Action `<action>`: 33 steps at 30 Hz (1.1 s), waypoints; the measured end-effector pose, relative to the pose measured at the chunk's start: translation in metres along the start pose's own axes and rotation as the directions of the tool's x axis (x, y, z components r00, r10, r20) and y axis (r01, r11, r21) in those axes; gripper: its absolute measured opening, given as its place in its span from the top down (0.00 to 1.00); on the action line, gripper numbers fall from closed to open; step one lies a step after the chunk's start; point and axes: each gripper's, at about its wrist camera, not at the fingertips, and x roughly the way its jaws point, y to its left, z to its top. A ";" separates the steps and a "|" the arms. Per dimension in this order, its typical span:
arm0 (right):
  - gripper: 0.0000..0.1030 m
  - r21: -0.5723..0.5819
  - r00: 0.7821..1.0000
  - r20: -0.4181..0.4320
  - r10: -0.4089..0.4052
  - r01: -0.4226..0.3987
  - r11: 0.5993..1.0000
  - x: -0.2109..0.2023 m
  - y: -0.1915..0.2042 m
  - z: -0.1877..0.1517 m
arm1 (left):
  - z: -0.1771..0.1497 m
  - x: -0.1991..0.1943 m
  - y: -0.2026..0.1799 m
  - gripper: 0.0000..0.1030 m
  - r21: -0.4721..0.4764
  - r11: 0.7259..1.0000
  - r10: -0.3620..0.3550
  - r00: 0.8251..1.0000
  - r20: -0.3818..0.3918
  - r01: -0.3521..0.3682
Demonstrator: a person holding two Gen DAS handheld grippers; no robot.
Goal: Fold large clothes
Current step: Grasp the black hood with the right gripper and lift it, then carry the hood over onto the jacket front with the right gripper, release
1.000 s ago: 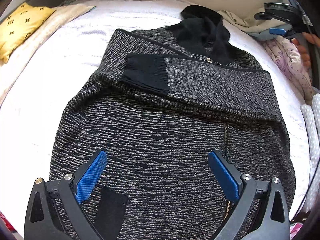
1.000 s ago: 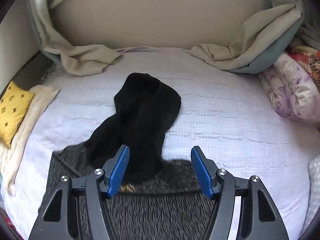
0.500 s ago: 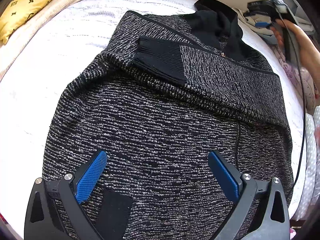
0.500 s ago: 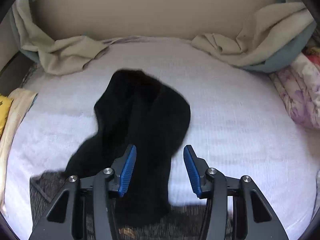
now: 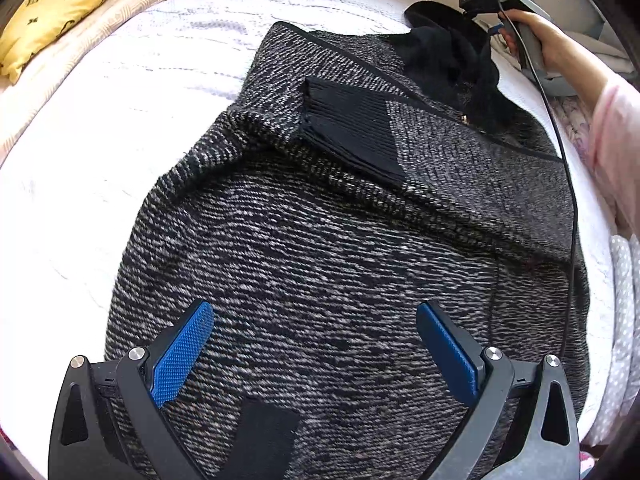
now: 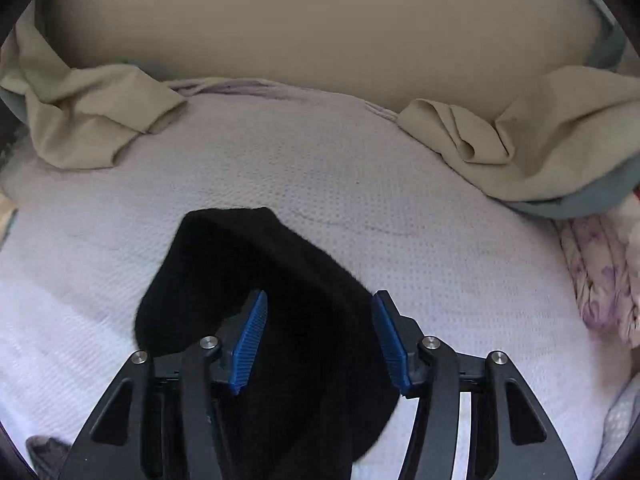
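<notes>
- right gripper (image 6: pixel 318 340) is pointing steeply down over the black hood (image 6: pixel 256 280); jaws about half apart and opening a little right now, hood fabric lying between the blue pads (image 6: pixel 250 344), pads not visibly pressing on it, so nothing gripped as far as I can tell
- from this gripper the hood is running from 6 o'clock, under the jaws, out toward 11 o'clock, its rounded tip lying flat on the white bedspread (image 6: pixel 440 240)
- hood's long axis is sitting roughly in line with the fingers, slightly skewed left; a pinch here would be catching the hood's middle and right edge, is my read
- left gripper (image 5: pixel 316 356) is hovering wide open, empty, above the lower body of the grey knit jacket (image 5: pixel 340 260)
- from the left gripper the jacket is stretching 6 to 12 o'clock, a sleeve with black cuff (image 5: pixel 352 128) already folded across the chest at 12, hood out at 1 o'clock
- in the left wrist view, the right hand (image 5: pixel 548 44) is sitting at 1 o'clock just beside the hood, so right side is clearly nearer; left is well apart from it
- likely next step: hood getting folded back down onto the jacket, toward 6 o'clock in the right wrist view
</notes>
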 end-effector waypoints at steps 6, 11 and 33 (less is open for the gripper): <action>0.55 -0.021 0.998 -0.045 -0.035 0.034 0.999 0.034 0.012 0.009 | 0.007 0.006 0.004 0.00 0.001 1.000 0.015 1.000 -0.003 -0.015; 0.99 -0.031 0.997 -0.074 -0.005 0.003 1.000 0.044 0.018 0.008 | 0.009 0.005 0.007 0.00 -0.013 1.000 0.019 1.000 0.006 -0.019; 1.00 -0.021 0.919 0.365 0.147 -0.150 0.988 -0.233 -0.035 -0.085 | -0.002 -0.067 0.020 0.00 -0.040 0.999 -0.004 0.985 0.171 0.011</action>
